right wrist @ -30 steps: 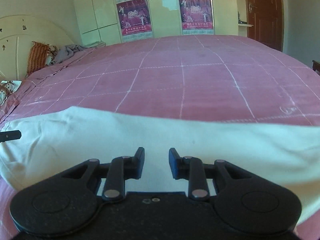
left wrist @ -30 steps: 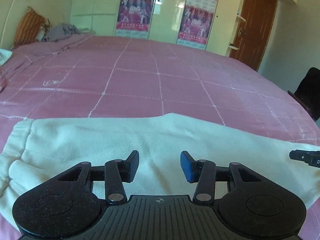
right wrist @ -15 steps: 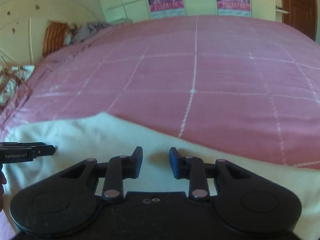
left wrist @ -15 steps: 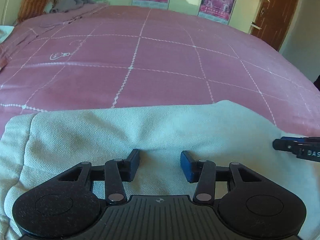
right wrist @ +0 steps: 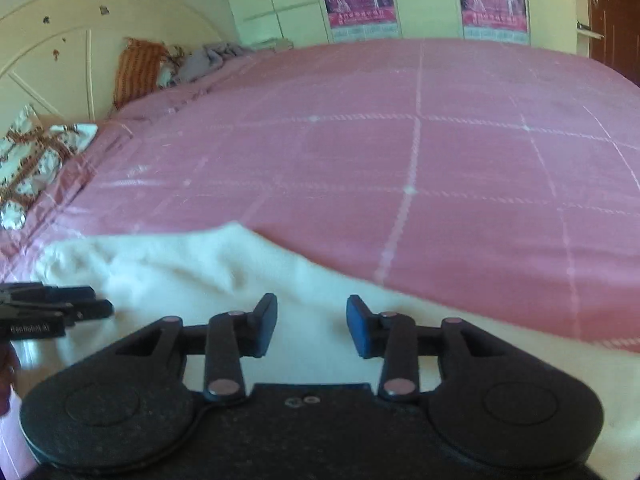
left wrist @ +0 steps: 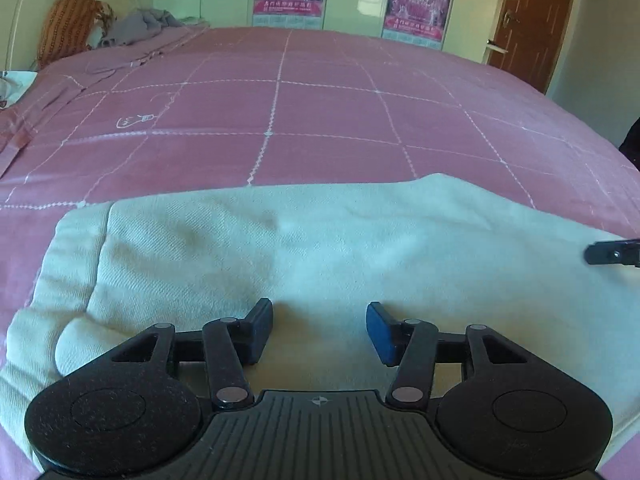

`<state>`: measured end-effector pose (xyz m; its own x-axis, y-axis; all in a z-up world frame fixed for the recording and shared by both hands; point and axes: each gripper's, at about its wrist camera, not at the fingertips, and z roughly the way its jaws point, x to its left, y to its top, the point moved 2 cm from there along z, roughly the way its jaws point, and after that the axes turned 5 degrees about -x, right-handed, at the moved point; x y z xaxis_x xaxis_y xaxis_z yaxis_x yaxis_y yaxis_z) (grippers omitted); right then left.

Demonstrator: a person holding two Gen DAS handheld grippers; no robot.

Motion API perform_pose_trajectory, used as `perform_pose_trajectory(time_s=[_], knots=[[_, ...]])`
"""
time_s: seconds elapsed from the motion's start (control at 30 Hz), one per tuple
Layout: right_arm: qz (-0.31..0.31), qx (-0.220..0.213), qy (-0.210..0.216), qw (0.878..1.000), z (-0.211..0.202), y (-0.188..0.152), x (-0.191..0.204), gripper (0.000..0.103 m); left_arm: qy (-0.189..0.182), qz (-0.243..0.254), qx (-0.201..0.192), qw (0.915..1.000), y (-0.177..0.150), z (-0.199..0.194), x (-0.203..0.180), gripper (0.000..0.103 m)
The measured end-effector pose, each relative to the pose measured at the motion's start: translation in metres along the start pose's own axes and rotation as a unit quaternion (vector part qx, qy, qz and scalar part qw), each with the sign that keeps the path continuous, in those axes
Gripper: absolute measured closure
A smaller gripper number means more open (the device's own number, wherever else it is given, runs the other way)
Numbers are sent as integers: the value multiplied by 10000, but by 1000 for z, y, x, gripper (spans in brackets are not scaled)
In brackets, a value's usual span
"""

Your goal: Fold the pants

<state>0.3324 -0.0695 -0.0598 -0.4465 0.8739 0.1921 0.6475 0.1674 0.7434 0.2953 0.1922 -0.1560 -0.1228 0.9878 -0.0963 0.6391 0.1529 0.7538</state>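
Observation:
Cream pants (left wrist: 320, 248) lie flat across the near part of a pink bed, with the waistband (left wrist: 76, 256) at the left in the left wrist view. My left gripper (left wrist: 320, 320) hovers over the upper part of the pants. Its jaws are opening, and the cloth lies below them, not pinched. My right gripper (right wrist: 311, 316) is over the pants (right wrist: 180, 264) further right. Its jaws are also opening, with nothing gripped. Each gripper shows in the other's view: the right gripper (left wrist: 612, 254) at the right edge, the left gripper (right wrist: 60, 308) at the left edge.
The pink checked bedspread (left wrist: 320, 112) stretches far beyond the pants. An orange striped pillow (left wrist: 72, 28) and a grey heap of cloth (left wrist: 136, 28) lie at the headboard end. A patterned pillow (right wrist: 36, 156) is at the left. Wardrobe doors and a brown door (left wrist: 532, 20) stand behind the bed.
Both pairs of jaws have spread wider. The right gripper has slid left along the pants, so the left gripper looms larger at its left edge. The left gripper has shifted slightly over the waistband end.

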Motion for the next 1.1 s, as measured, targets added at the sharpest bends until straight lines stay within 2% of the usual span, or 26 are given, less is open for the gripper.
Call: perform_pose_trajectory(time_s=[0.03,0.1,0.17,0.2,0.27,0.3,0.33,0.37,0.4,0.43,0.5,0.57,0.6,0.63,0.67,0.7,0.73,0.8,0.83,0.93,1.03,1.1], knots=[[124,152,-189,9996,-8,-8,-26,66,-16,-10,-13,10000,-5,-5,0,51],[417,62,-496,9979,-38,-25,-87,70,-32,-64,-32,10000,-11,-15,2,51],[1066,-116,-852,9906,-78,-39,-156,84,-38,-179,-76,9998,-16,-25,4,51],[1488,-284,-975,9836,-100,-48,-193,85,-34,-228,-85,9997,-18,-29,5,51],[2070,-486,-1687,9625,-138,-67,-252,94,55,-311,-133,9994,-22,-38,7,51],[2440,-610,-1882,9494,-159,-76,-276,94,93,-334,-170,9993,-23,-43,7,51],[2814,-719,-2047,9347,-182,-84,-293,84,121,-340,-253,9990,-26,-51,7,51],[2943,-834,-2216,9259,-202,-91,-298,74,167,-343,-346,9987,-29,-59,7,51],[2821,-1029,-2287,9260,-221,-95,-294,71,197,-344,-343,9986,-33,-63,8,51],[2648,-1140,-2200,9319,-237,-100,-287,71,230,-326,-262,9989,-37,-65,9,51],[2398,-1269,-1767,9461,-257,-114,-268,71,256,-257,-172,9992,-45,-68,12,51],[2231,-1179,-1243,9596,-257,-129,-255,76,249,-261,-173,9992,-47,-69,13,51],[2214,-1039,-1144,9629,-253,-140,-256,78,252,-284,-149,9992,-46,-69,13,51],[2288,-876,-1300,9608,-251,-151,-263,88,257,-317,-122,9991,-45,-68,14,50],[2489,-904,-1552,9517,-253,-161,-273,94,266,-338,-91,9990,-45,-67,14,50],[2826,-1130,-1657,9380,-262,-170,-282,96,271,-320,-77,9991,-45,-67,14,50],[3226,-1532,-1684,9188,-279,-179,-287,89,278,-294,-75,9992,-45,-67,13,50],[3651,-1997,-1591,8952,-301,-195,-292,69,295,-291,-99,9991,-46,-67,12,50],[3925,-2057,-1488,8840,-307,-204,-295,69,304,-302,-120,9990,-47,-67,12,50],[4482,-1952,-932,8674,-300,-219,-305,63,336,-359,-172,9986,-49,-66,11,49],[4739,-2043,-667,8539,-292,-223,-315,58,363,-326,-201,9986,-51,-65,10,49],[4784,-2129,-624,8497,-280,-217,-321,57,359,-329,-236,9985,-52,-65,10,49]])
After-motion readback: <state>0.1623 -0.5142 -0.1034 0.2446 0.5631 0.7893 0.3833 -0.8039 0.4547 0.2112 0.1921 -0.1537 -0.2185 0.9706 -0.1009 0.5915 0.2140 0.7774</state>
